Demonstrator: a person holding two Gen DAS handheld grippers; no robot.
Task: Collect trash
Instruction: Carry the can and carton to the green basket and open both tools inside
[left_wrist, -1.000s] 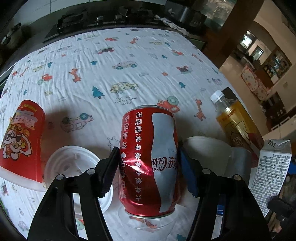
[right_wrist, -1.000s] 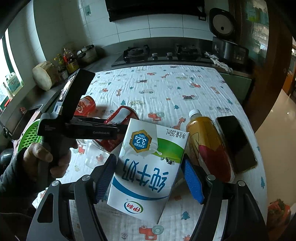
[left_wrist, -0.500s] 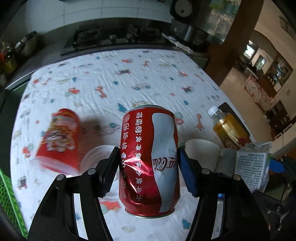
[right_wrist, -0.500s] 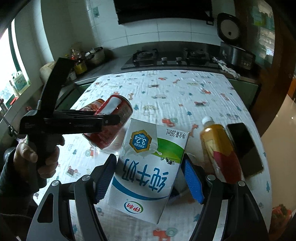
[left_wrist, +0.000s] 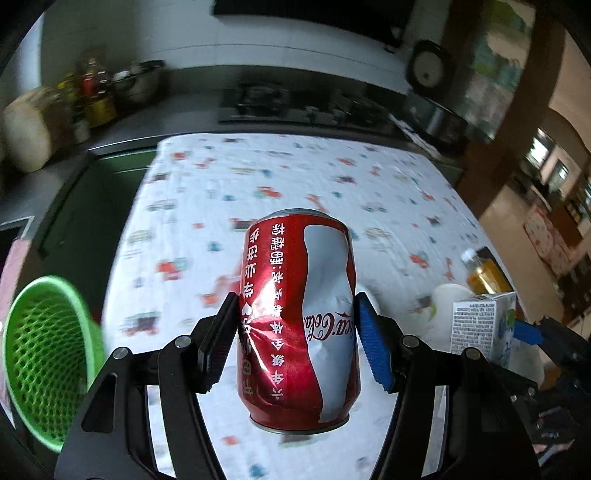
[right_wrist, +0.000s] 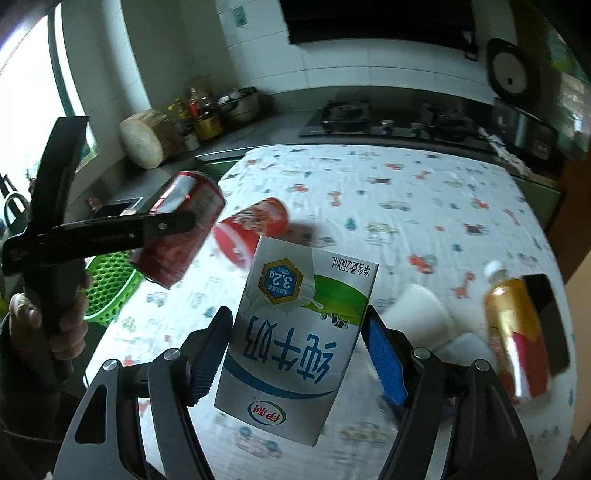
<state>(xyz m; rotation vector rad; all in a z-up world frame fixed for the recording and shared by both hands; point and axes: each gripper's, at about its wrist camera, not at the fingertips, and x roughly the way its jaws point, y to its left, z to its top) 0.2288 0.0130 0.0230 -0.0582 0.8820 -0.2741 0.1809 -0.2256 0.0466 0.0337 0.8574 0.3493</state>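
My left gripper (left_wrist: 297, 332) is shut on a dented red Coca-Cola can (left_wrist: 297, 310) and holds it in the air above the table's left side; the can also shows in the right wrist view (right_wrist: 181, 229). My right gripper (right_wrist: 299, 347) is shut on a white milk carton (right_wrist: 295, 332), held above the table; the carton shows at the right of the left wrist view (left_wrist: 484, 325). A green mesh basket (left_wrist: 40, 354) stands off the table's left edge, low left of the can, and shows in the right wrist view (right_wrist: 107, 284).
On the patterned tablecloth (right_wrist: 406, 206) lie a red paper cup on its side (right_wrist: 255, 229), white cups (right_wrist: 417, 310), a yellow drink bottle (right_wrist: 513, 332) and a black phone (right_wrist: 546, 317). A stove and counter with jars stand behind.
My left gripper has lifted the can and swung left, bringing the green basket into view. My right gripper has risen with the carton still held.
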